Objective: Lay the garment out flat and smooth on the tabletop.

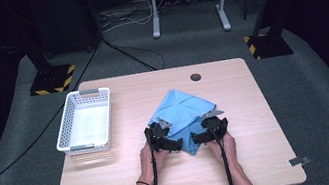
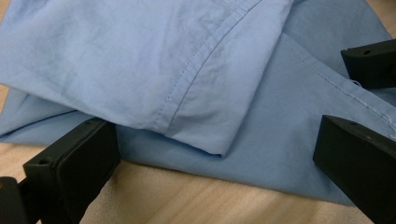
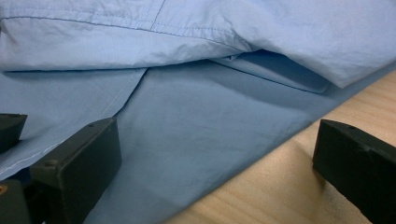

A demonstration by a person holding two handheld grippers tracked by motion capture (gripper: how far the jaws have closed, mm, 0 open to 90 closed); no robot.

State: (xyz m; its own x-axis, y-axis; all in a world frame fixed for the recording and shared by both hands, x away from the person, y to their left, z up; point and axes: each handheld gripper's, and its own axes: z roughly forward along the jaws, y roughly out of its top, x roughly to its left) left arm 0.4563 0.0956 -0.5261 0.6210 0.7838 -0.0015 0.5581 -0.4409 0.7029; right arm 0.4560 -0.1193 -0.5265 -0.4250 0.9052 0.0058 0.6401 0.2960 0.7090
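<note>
A light blue cloth [image 1: 181, 110] with stitched seams lies folded in the middle of the wooden table [image 1: 126, 180]. Both hands hold grippers at its near corner. My left gripper [image 1: 173, 144] is open; its jaws straddle the cloth's [image 2: 196, 70] folded edge low over the wood, gripping nothing. My right gripper [image 1: 199, 138] is open too, one finger [image 3: 74, 165] over the cloth [image 3: 196, 126] and the other over bare table. The two grippers face each other closely; the right gripper's fingertip [image 2: 371, 63] shows in the left gripper view.
An empty white plastic basket [image 1: 85, 121] stands at the table's left side. A round cable hole [image 1: 195, 77] sits near the far edge. Bare wood surrounds the cloth. Stands and cables are on the floor beyond the table.
</note>
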